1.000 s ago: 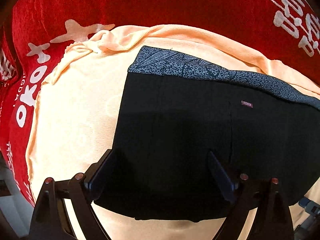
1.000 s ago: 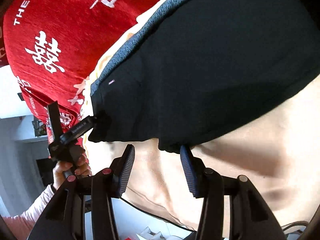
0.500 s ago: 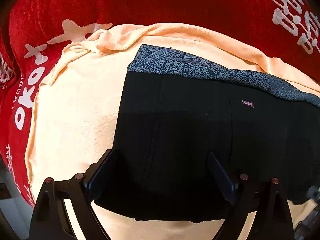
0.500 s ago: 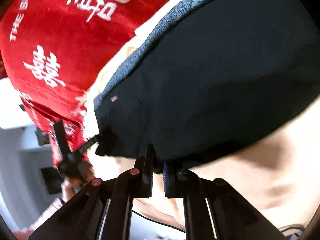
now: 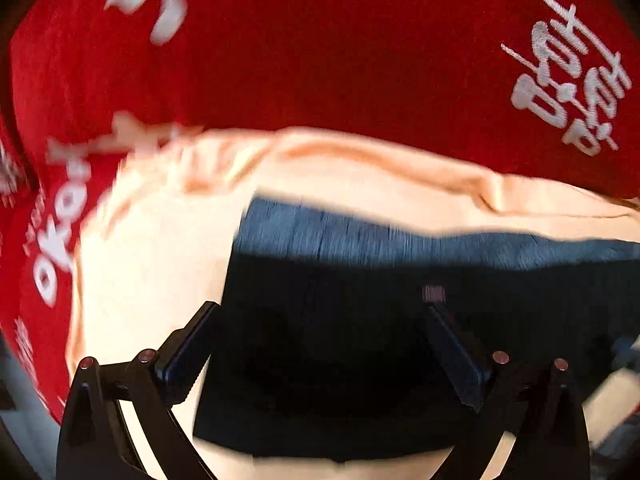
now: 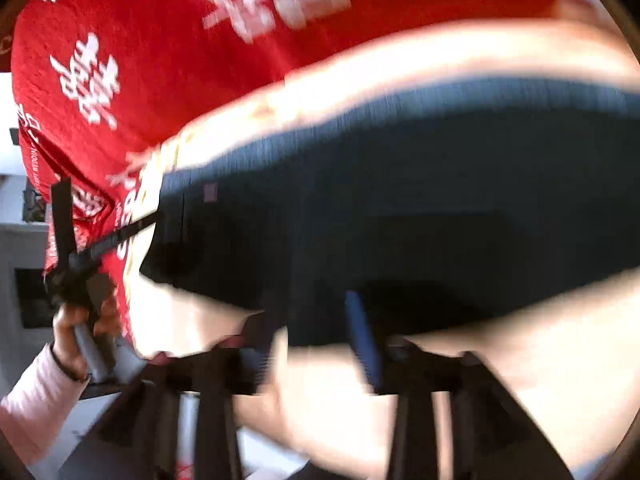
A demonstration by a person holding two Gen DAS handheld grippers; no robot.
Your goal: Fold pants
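Black pants [image 5: 320, 280] with a grey patterned waistband [image 5: 360, 236] lie folded flat on a peach towel [image 5: 152, 260]. My left gripper [image 5: 320, 312] hovers over their near half, its jaws wide and still opening, with only the flat cloth below. In the right wrist view, which is motion-blurred, the pants [image 6: 400, 200] fill the middle. My right gripper [image 6: 308, 312] is at their near edge with its jaws opening, and the pads are off the cloth. The left gripper [image 6: 68, 248] shows at the pants' left corner, held by a hand [image 6: 80, 320].
A red blanket [image 5: 320, 60] with white lettering covers the surface under the towel and drops over the left edge [image 6: 60, 200]. A grey room with a shelf [image 6: 20, 200] lies beyond that edge. A pale pink sleeve [image 6: 36, 400] is at lower left.
The right gripper shut at the pants' near edge, then opened again and drew back. The pants sit lower in the left view, with more red blanket showing. Both views are now blurred.
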